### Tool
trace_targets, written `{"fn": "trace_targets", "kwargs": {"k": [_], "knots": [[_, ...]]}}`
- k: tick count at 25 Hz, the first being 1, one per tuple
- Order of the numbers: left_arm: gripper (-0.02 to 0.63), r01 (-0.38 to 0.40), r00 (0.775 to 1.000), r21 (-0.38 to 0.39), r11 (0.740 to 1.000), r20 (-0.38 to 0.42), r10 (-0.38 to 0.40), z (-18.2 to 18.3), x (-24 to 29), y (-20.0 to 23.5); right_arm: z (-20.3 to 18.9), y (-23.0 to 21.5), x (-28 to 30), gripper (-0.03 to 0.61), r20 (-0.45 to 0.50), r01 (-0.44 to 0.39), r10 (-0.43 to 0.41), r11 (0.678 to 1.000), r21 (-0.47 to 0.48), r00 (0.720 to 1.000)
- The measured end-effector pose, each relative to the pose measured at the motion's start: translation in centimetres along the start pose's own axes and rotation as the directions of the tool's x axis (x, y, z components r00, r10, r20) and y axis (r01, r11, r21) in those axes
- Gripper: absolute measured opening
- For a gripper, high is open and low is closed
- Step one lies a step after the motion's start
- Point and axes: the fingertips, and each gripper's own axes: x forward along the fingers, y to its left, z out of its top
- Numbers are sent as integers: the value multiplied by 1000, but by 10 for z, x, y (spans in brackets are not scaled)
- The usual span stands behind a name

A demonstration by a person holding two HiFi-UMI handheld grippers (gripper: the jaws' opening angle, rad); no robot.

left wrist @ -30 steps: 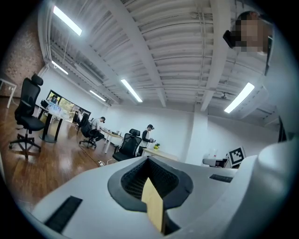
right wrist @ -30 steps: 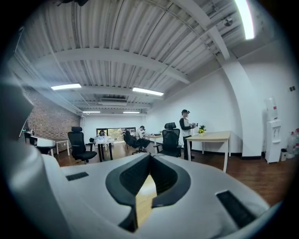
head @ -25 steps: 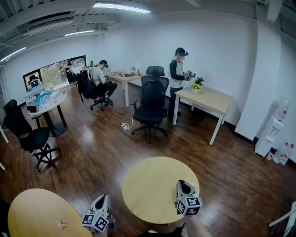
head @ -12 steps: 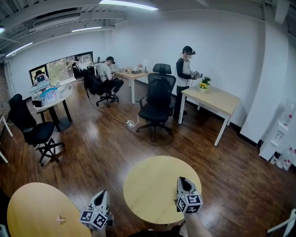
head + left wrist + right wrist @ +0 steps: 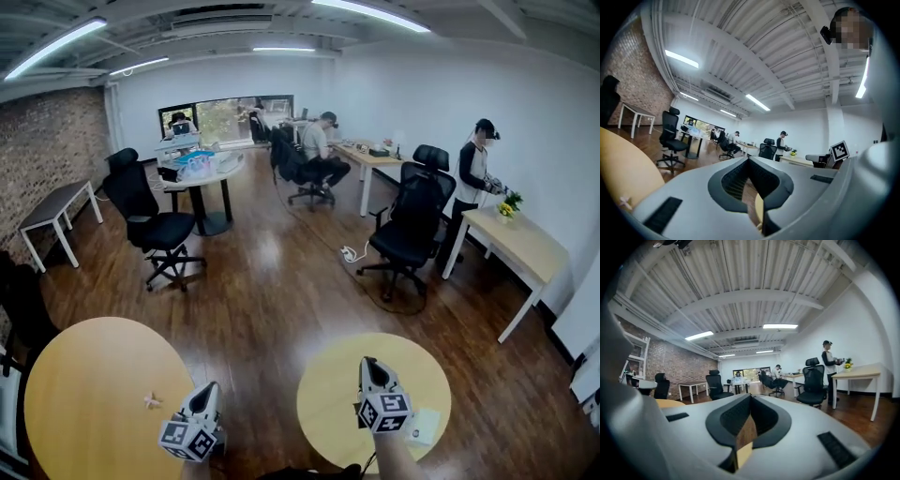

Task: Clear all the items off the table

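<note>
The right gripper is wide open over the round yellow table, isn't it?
Not quite. The right gripper is shut, not wide open: the right gripper view shows its jaws together with nothing between them. It is over the round yellow table.

Bright, even light from ceiling tubes [image 5: 370,15] and a far window [image 5: 225,108]; strong fisheye curvature at edges.

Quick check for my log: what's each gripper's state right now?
Left gripper: closed, holding nothing.
Right gripper: closed, holding nothing.
</note>
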Motion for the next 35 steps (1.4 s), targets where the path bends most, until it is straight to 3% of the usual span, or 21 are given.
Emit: {"fn": "trace_targets", "kwargs": {"k": [3, 5, 9, 12, 18, 21, 25, 27, 30, 32, 35], "knots": [[-9, -138, 990, 23, 990, 31, 137, 17, -47, 39, -3, 63, 41, 2, -13, -152, 152, 988, -12, 988], [-9, -250, 967, 37, 967, 52, 248, 25, -92, 64, -12, 112, 64, 2, -27, -260, 259, 966, -12, 965], [-9, -474, 879, 30, 880, 79, 471, 26, -180, 82, -27, 183, 79, 2, -54, -449, 448, 893, -6, 892], [-9, -572, 816, 20, 820, 111, 567, 30, -220, 80, -27, 223, 82, 2, -61, -554, 552, 833, -13, 832], [-9, -667, 738, 10, 745, 149, 658, 46, -293, 108, -18, 321, 72, 2, -69, -716, 713, 697, -42, 698], [-9, -691, 708, -18, 722, 183, 682, 56, -326, 127, -16, 370, 60, 2, -73, -762, 758, 645, -64, 648], [-9, -692, 709, -4, 721, 183, 681, 60, -359, 144, -28, 430, 49, 2, -120, -797, 788, 595, -108, 604], [-9, -708, 695, -2, 706, 179, 697, 60, -379, 148, -40, 453, 43, 2, -151, -810, 796, 569, -140, 586], [-9, -741, 659, -19, 671, 174, 732, 58, -414, 157, -63, 485, 36, 2, -200, -834, 810, 535, -136, 552], [-9, -766, 627, -40, 641, 169, 760, 55, -436, 163, -80, 504, 33, 44, -251, -845, 807, 512, -157, 535], [-9, -799, 582, -74, 596, 153, 799, 47, -461, 172, -96, 526, 31, 44, -297, -845, 792, 492, -208, 534]]}}
